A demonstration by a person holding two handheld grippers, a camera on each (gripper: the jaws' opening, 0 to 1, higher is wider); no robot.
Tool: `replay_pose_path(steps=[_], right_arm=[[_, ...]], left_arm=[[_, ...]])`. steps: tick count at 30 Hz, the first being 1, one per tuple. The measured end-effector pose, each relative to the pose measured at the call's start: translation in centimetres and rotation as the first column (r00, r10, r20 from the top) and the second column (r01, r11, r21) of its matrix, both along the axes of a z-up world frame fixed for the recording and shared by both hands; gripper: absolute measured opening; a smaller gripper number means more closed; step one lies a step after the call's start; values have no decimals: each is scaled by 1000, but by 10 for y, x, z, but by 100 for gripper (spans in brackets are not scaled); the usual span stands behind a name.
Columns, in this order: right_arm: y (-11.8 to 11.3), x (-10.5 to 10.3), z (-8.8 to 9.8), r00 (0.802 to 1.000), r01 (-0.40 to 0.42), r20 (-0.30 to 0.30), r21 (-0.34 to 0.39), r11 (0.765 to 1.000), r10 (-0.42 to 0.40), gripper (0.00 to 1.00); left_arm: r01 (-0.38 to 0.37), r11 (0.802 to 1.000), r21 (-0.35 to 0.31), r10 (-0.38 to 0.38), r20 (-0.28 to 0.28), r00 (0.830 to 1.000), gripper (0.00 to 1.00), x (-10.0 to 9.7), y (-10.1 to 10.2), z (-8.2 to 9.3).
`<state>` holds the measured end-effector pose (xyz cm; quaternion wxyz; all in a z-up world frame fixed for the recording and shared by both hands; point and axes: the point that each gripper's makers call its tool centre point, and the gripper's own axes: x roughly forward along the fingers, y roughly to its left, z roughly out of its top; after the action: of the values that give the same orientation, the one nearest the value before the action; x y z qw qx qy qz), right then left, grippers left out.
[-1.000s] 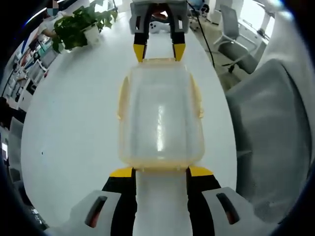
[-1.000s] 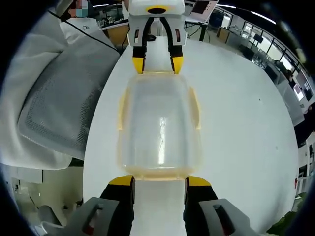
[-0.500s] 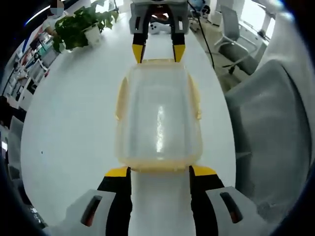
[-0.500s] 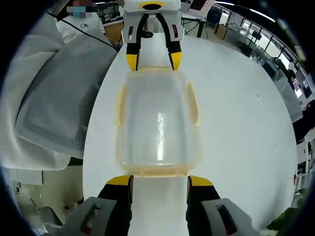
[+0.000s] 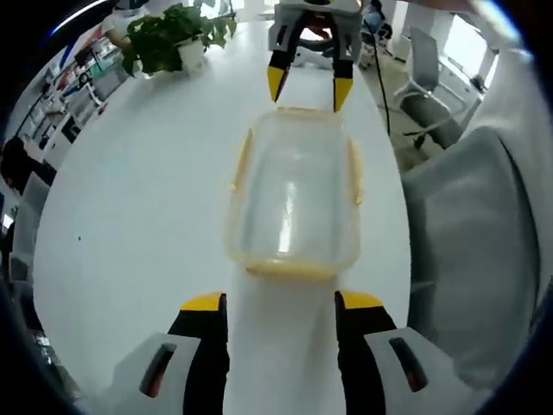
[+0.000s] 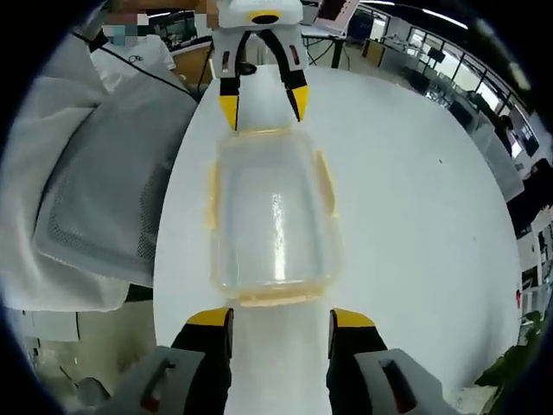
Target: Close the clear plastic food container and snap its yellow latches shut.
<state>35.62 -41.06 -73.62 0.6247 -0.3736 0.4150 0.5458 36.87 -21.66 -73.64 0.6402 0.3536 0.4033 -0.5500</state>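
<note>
Container (image 5: 295,197) (clear, yellow-latched), lidded, nothing visible inside

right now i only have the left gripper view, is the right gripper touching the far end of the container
Observer: No. In the right gripper view, bare table shows between the right gripper and the container's yellow end latch.
Operator: its jaws open
Observer: Yes, spread about as wide as that latch.
Operator: anything behind my gripper
Observer: A person in a white top is beyond the left gripper, off to one side.
</note>
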Motion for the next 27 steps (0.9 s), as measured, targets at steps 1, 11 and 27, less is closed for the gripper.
replay_pose_path(steps=[1,11,27], right_arm=[[0,1,1,1000,18,4,4,1000,-18,42],[18,1,21,993,110,28,71,991,-113,40],[12,22,24,848,529,-72,133,838,-524,38]], left_arm=[[-12,1000,-5,12,3,1000,50,1,0,1],[-159,985,-64,158,-21,987,47,-2,-10,12],[-473,873,-121,451,-167,877,45,-4,-19,9]])
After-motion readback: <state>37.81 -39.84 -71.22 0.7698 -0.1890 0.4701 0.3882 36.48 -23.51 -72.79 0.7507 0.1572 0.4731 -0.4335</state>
